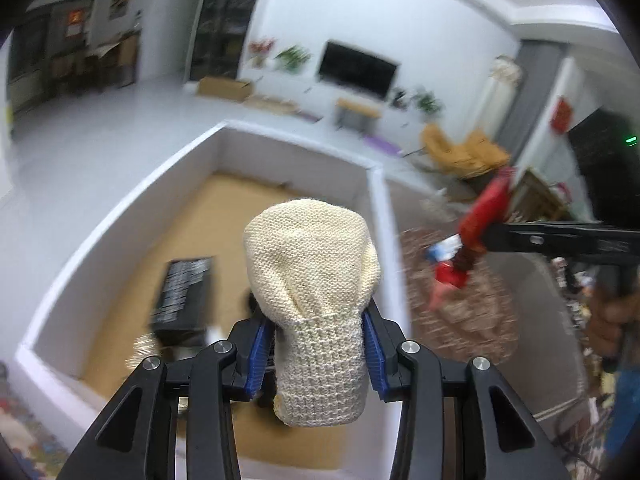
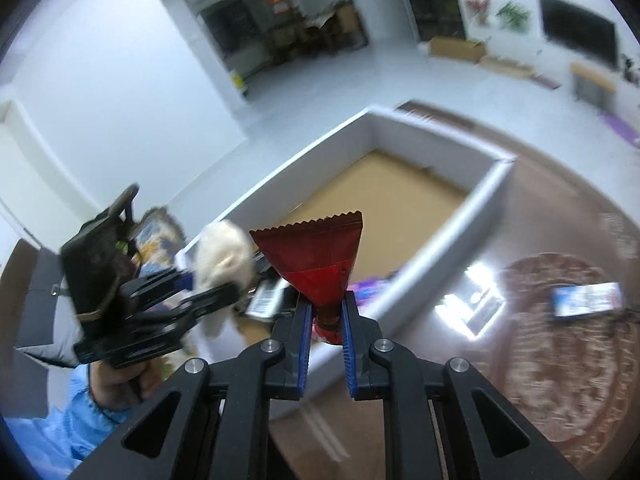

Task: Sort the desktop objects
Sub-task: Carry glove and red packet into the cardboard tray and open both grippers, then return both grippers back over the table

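Observation:
My left gripper (image 1: 318,354) is shut on a cream knitted pouch (image 1: 312,296) and holds it above the white-walled box (image 1: 100,236) with a brown floor. My right gripper (image 2: 326,326) is shut on a red snack packet (image 2: 316,256) with a zigzag top edge, held over the box's near wall (image 2: 416,276). The right gripper with the packet (image 1: 476,228) also shows at the right of the left wrist view. The left gripper with the pouch (image 2: 224,260) shows at the left of the right wrist view.
A black box (image 1: 182,294) and other small items lie inside the white box. A round patterned mat (image 2: 568,344) on the dark table holds a blue-and-white packet (image 2: 586,298). The living room lies behind.

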